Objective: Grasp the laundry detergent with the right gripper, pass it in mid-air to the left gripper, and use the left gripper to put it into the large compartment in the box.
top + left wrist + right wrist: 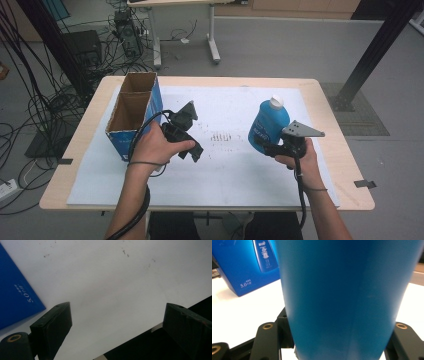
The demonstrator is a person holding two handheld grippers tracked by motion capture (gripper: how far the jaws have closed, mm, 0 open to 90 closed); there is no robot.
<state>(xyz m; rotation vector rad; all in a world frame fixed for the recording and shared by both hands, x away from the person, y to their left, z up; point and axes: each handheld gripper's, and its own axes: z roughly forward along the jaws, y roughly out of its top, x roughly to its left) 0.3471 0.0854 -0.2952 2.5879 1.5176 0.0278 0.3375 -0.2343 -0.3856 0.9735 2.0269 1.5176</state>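
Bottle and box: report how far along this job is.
Done: the right hand-held gripper is shut on the blue bottle, which looks lifted just off the white mat. In hand: carrying it, likely toward the open box, whose compartments look empty. Left: placing the bottle inside. The left hand-held gripper is open beside the box.

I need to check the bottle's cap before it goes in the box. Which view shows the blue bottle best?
The high view: the whole blue bottle with its white cap, clamped low by the right gripper. The right gripper view shows just its blue body close up between the jaws.
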